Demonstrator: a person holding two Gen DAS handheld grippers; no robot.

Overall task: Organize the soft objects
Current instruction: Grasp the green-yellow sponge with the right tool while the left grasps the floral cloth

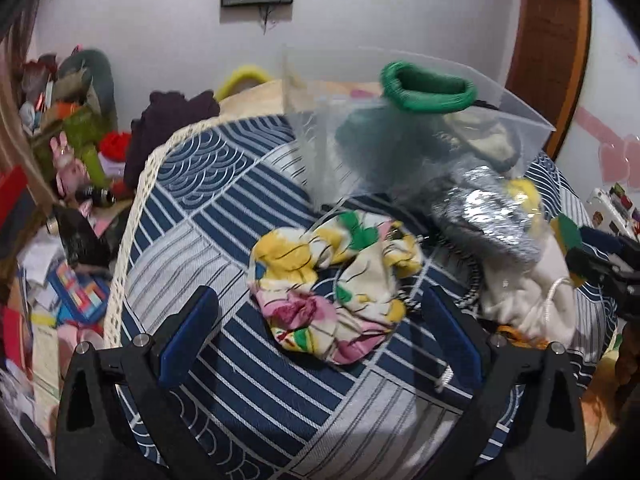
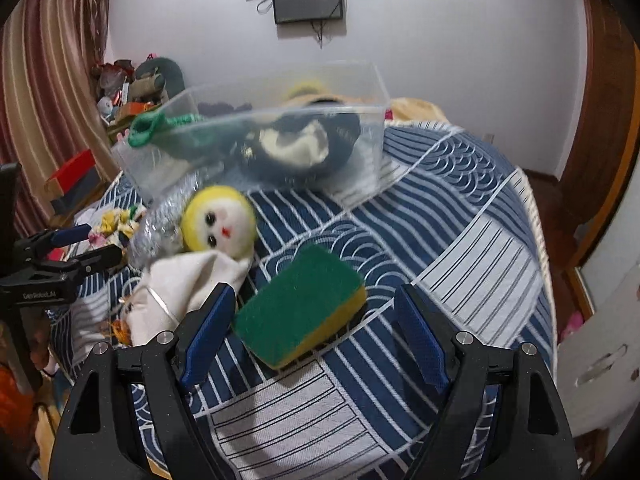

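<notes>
Between the released right tool (image 2: 316, 330), a light, compressible sponge (image 2: 300, 306) was seen; its yellow sides were judged best gripped. The left tool (image 1: 320, 332) was released too.

Bare bedspread (image 2: 460, 264) ahead-right of my right fingers (image 2: 420, 332), open lane. Sponge (image 2: 300, 304) sits between them; doll (image 2: 218, 220) and clear box (image 2: 256, 140) block ahead-left.

Black tool (image 2: 316, 320) frames, blue pads (image 2: 208, 336), silver screws.
</notes>
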